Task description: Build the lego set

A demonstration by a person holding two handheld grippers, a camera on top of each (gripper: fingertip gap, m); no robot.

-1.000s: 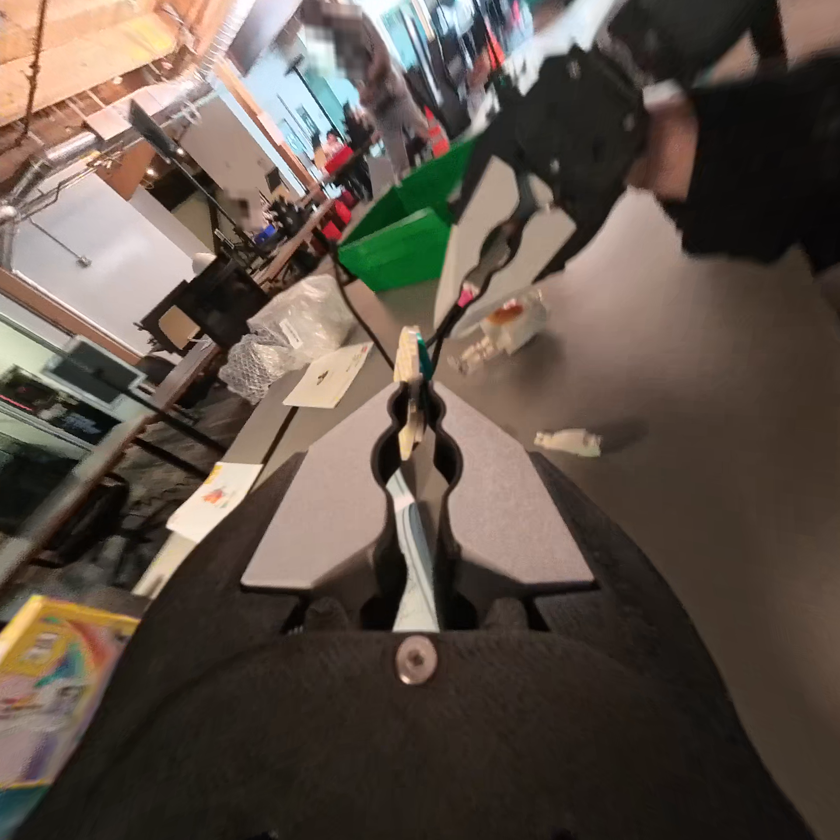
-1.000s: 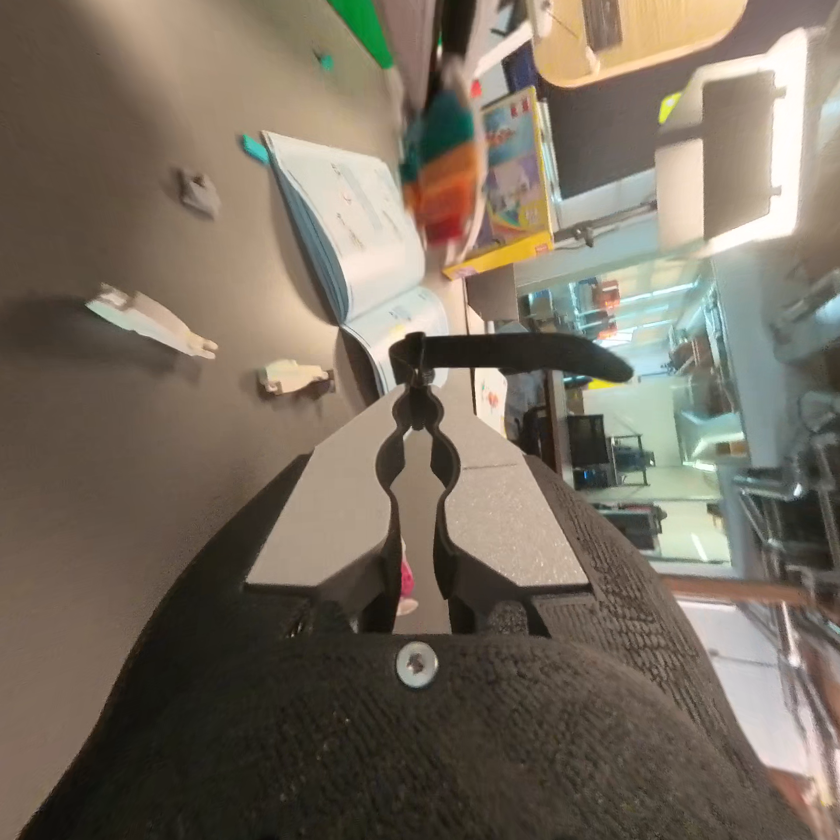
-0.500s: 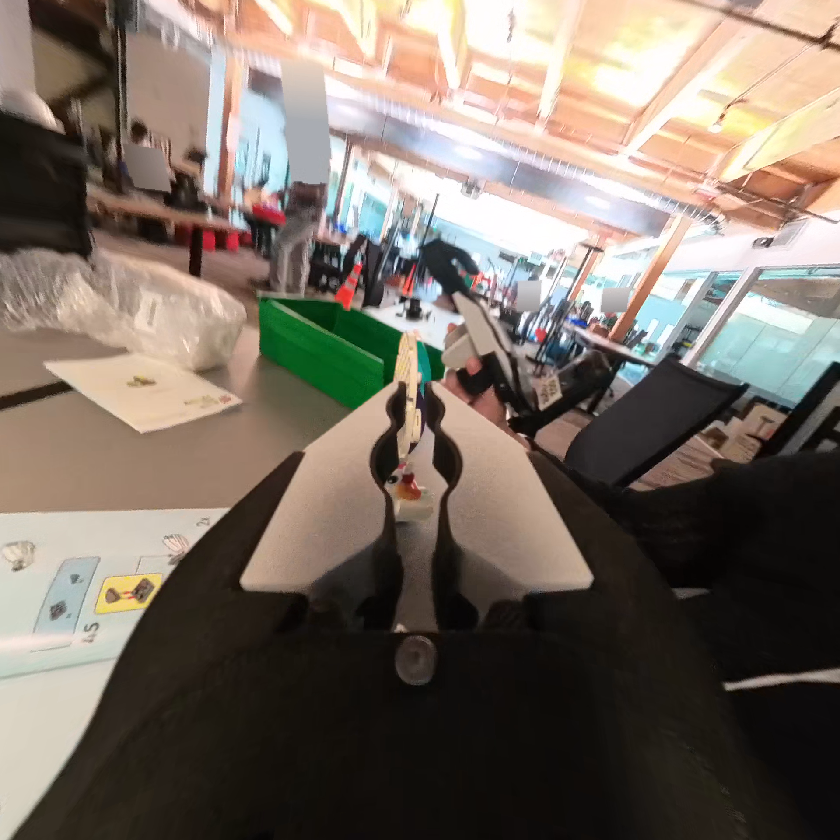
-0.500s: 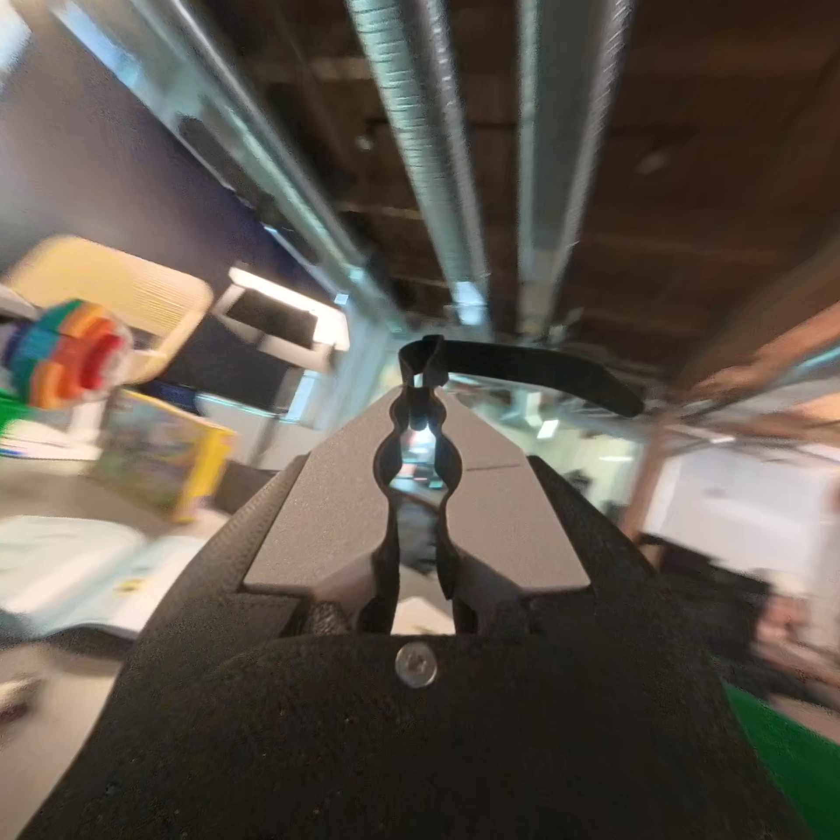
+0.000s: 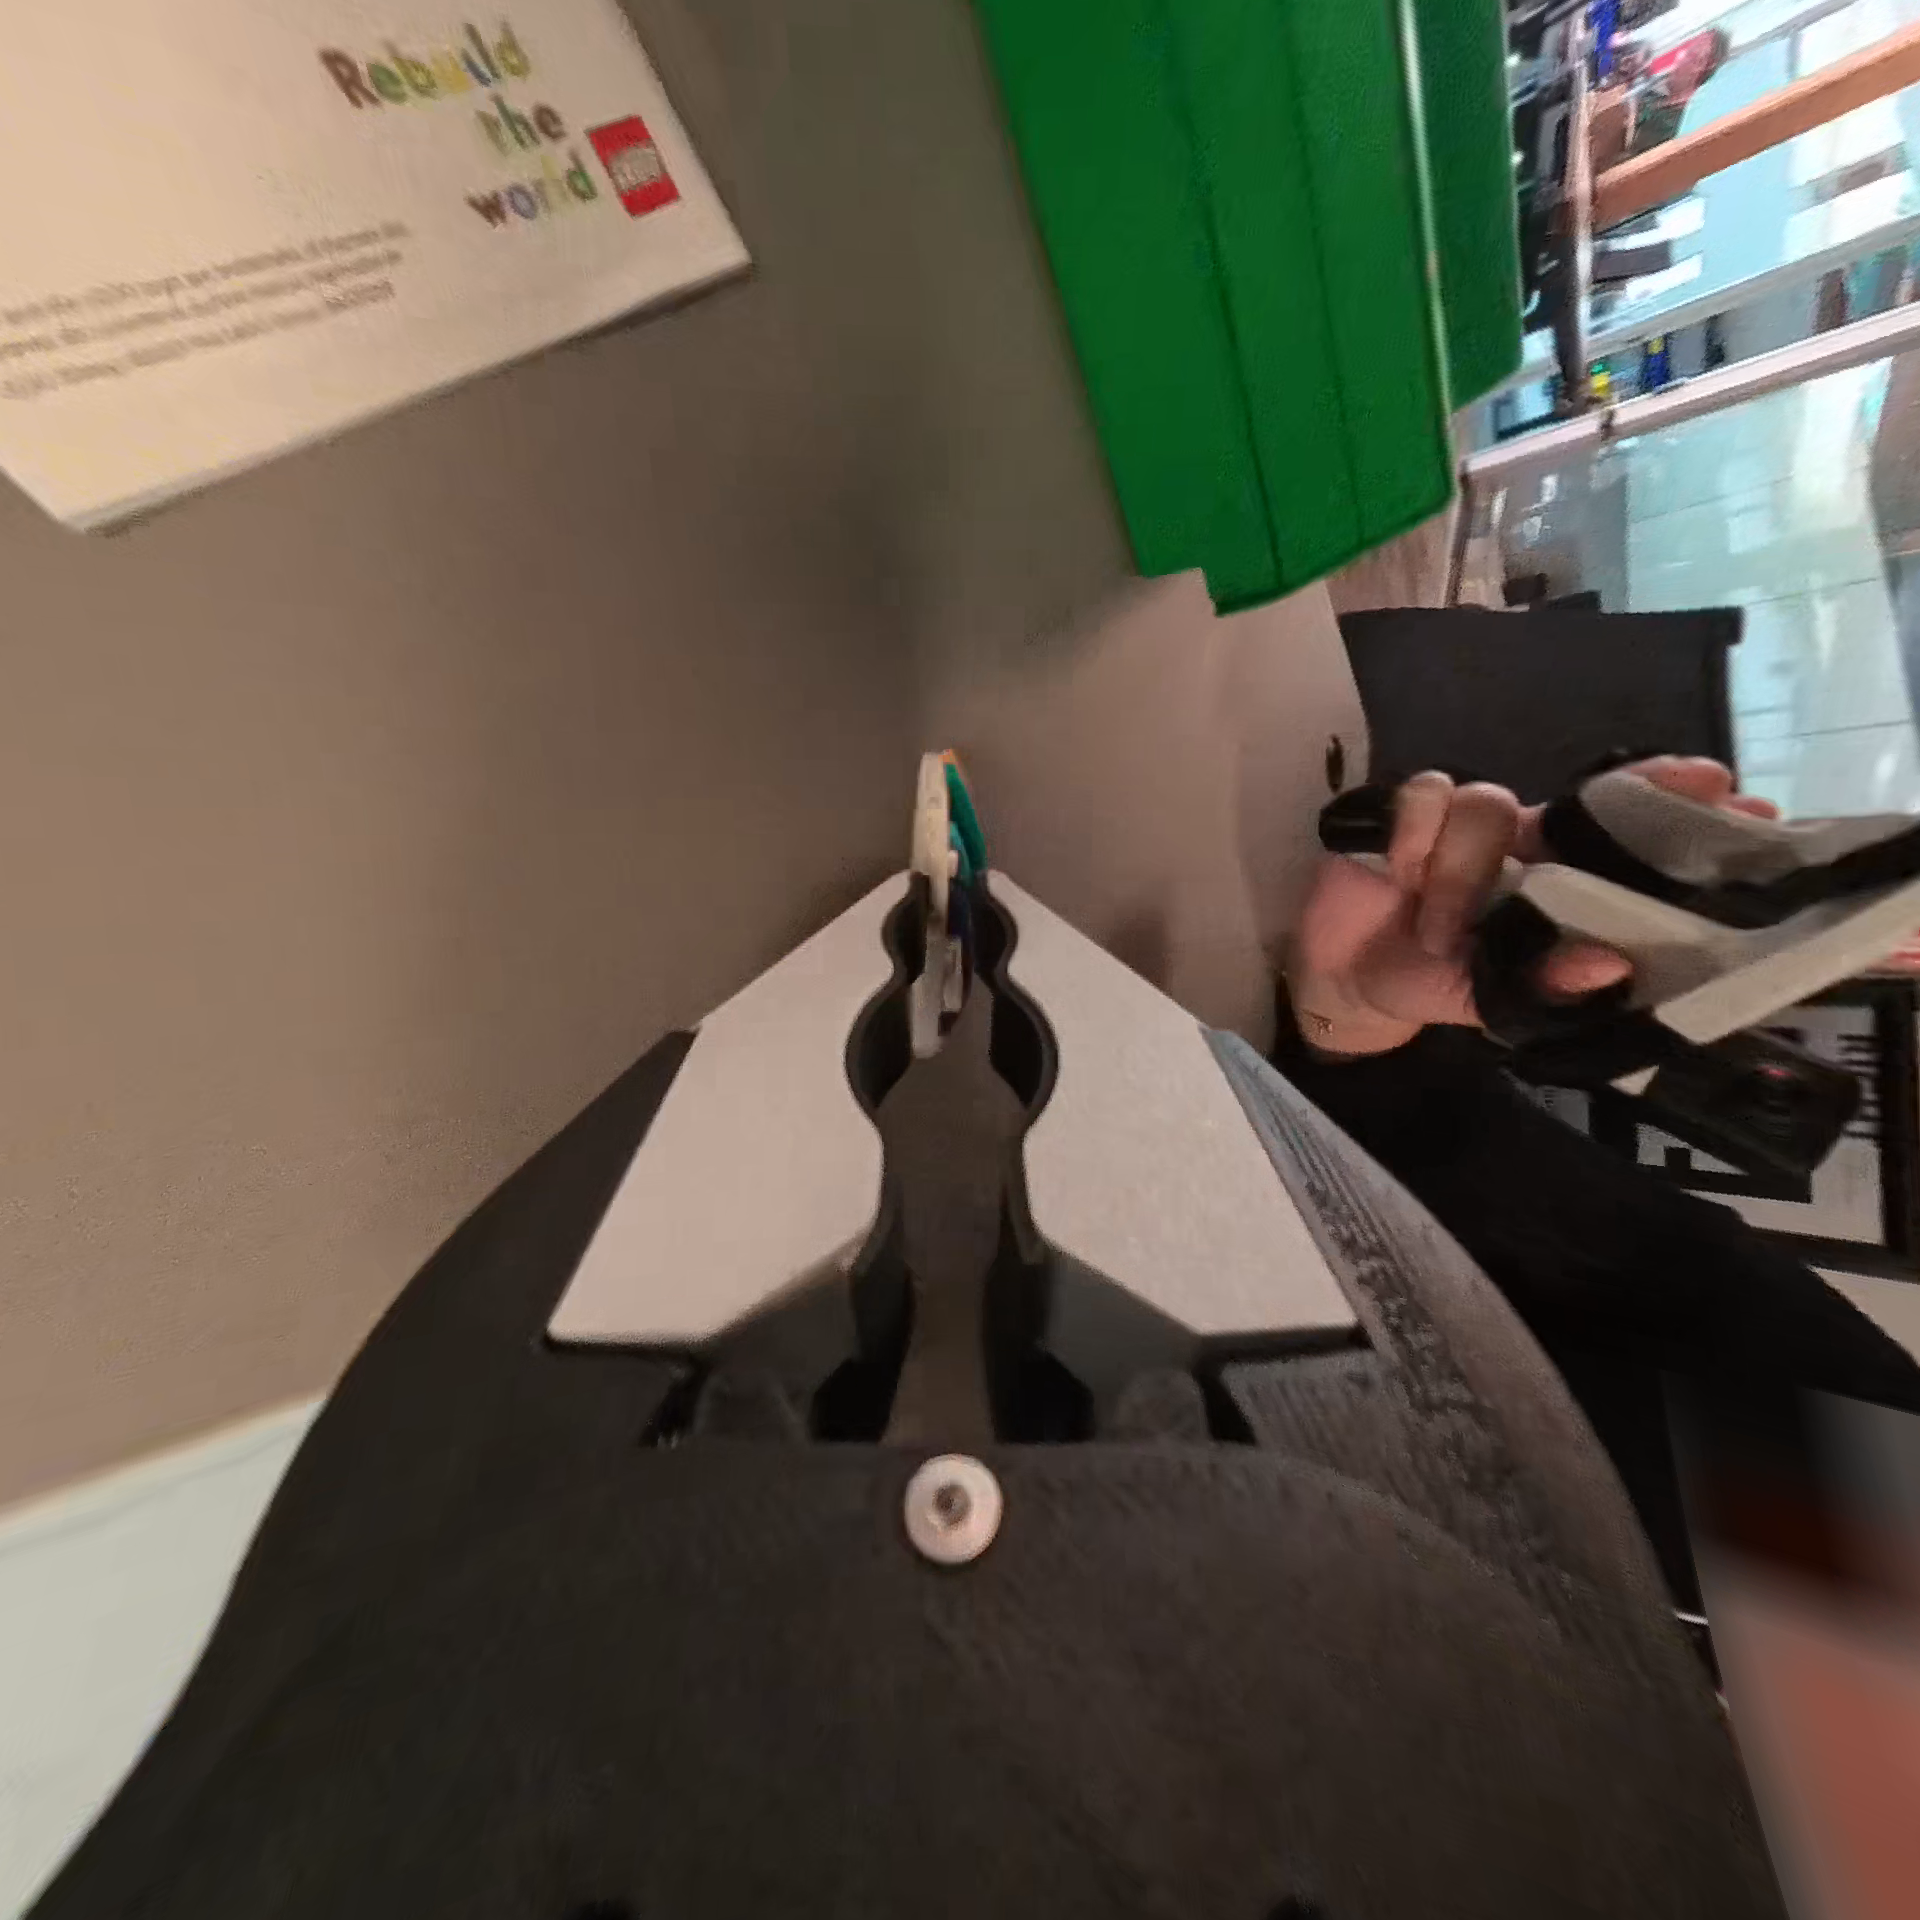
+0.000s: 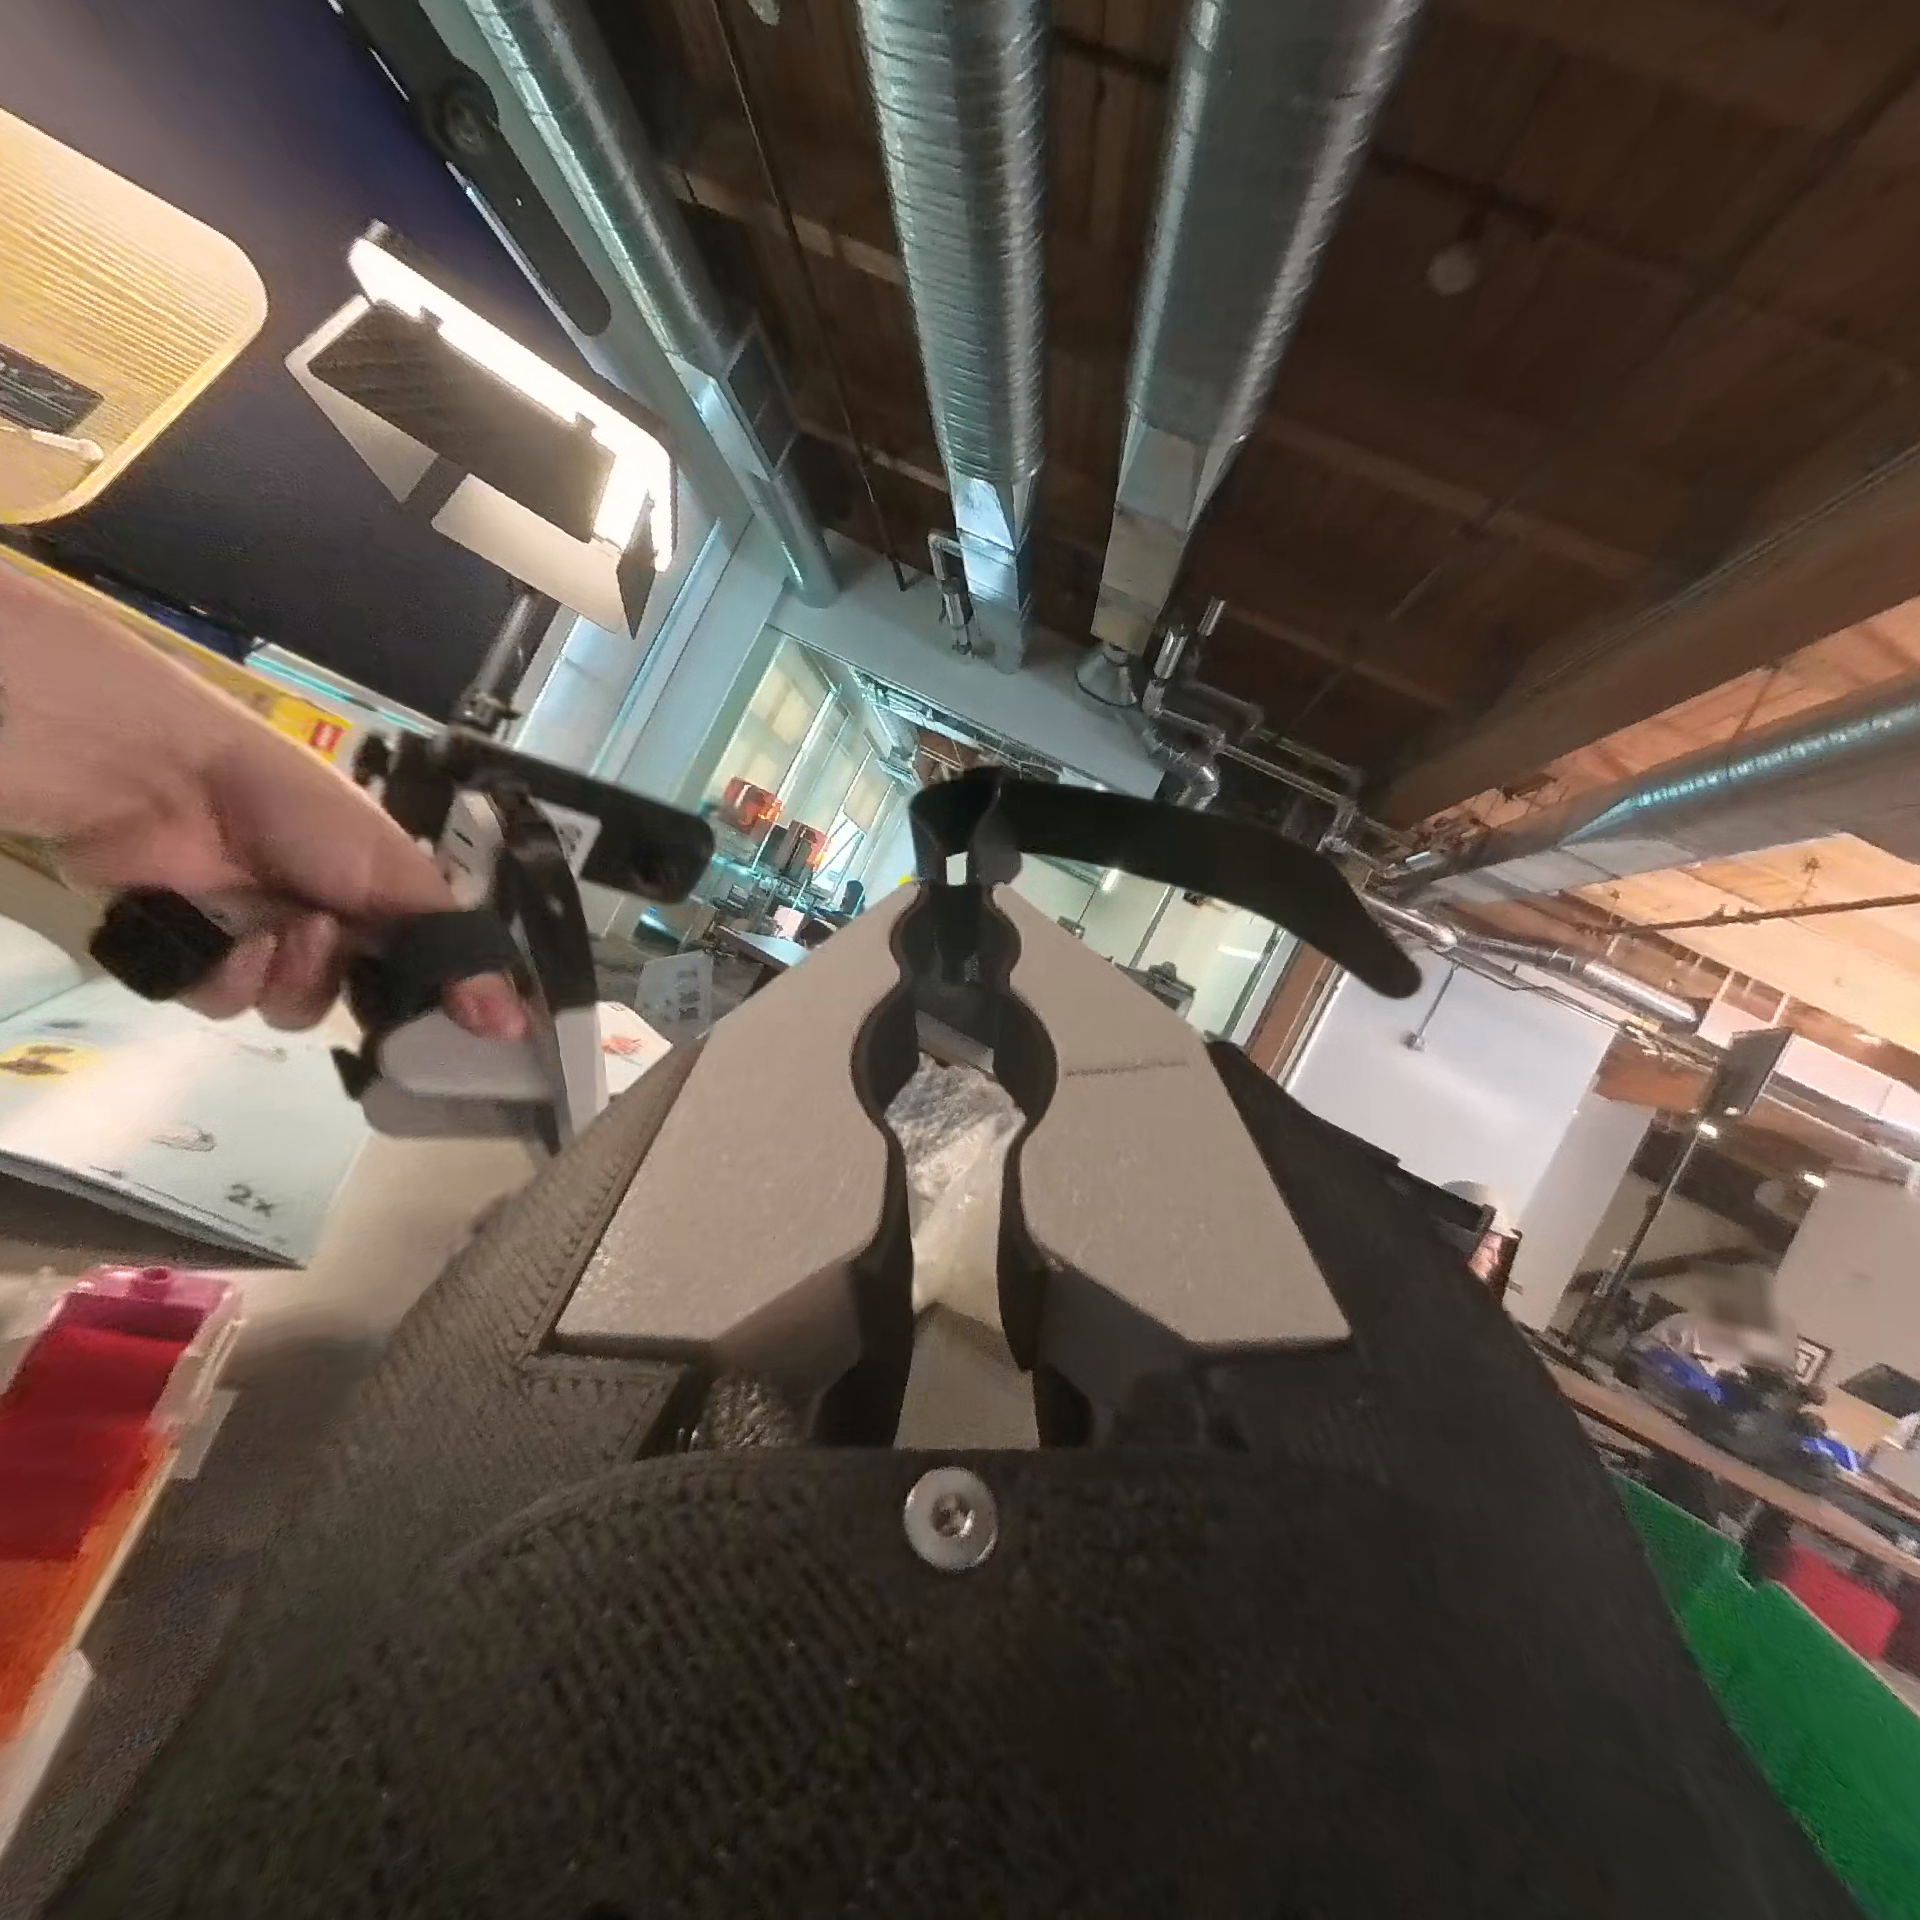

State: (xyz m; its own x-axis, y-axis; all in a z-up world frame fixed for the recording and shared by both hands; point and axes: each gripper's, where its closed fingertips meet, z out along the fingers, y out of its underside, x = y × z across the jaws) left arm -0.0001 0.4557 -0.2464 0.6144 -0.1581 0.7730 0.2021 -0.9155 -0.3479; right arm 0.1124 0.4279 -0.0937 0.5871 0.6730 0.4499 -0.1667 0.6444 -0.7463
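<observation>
Lego piece, flat white-and-teal stack [image 5: 943, 894], stays pinched in left gripper [image 5: 948, 883] but swung away; right gripper [image 6: 958, 883] clamps curved black part [image 6: 1164, 862], now aimed ceilingward. Mating paused.

green bin [image 5: 1236, 281], grey table [image 5: 520, 727], ceiling ducts [image 6: 966, 260], black chair [image 5: 1538, 707]

Lego stack [image 6: 94, 1382] left of right gripper [image 6: 954, 883]: blurred, cut by frame edge. White sheet [image 5: 312, 208] ahead-left of left gripper [image 5: 948, 894]: cropped.
</observation>
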